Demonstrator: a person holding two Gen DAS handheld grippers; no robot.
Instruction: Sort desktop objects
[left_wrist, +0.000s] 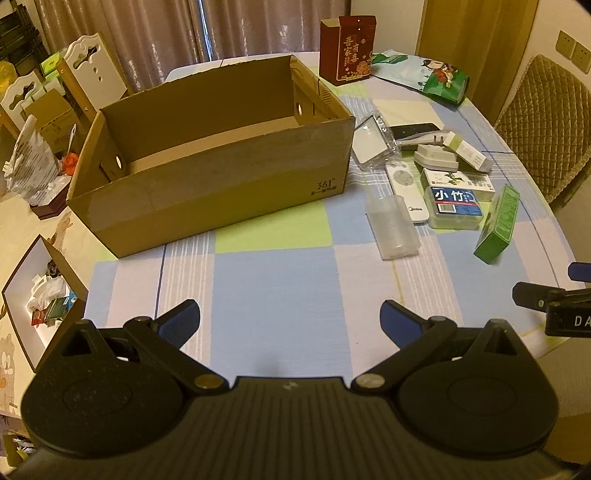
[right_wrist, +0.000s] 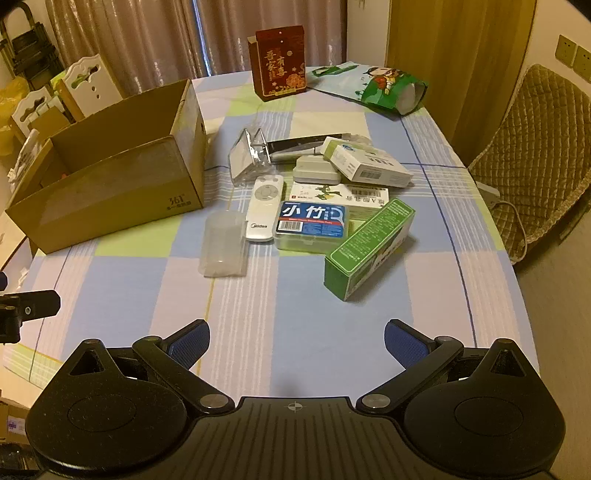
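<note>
— Nearest the right wrist camera, what is seen?

— Blue-padded fingers (right_wrist: 404, 345) of the right gripper (right_wrist: 297, 341) are held wide apart over the checked cloth of the worktop (right_wrist: 295, 314), with nothing between them. The left gripper (left_wrist: 290, 325) is likewise spread and nothing is held in it.

— Which item is best placed for the next pick?

— A green box (right_wrist: 369, 249) is judged closest to the right gripper: ahead and slightly right of its fingers. Its long axis is laid diagonally, near end toward the camera, far end angled away to the right. It is propped with its far end against a blue-labelled plastic case (right_wrist: 312, 227).

— And beyond that?

— A clear cup (right_wrist: 223, 245) is lying on its side beside a white remote (right_wrist: 264, 208); small white boxes are heaped behind. The cardboard box (right_wrist: 107, 192), open and apparently empty, is set to the left, nearer the left gripper.
</note>
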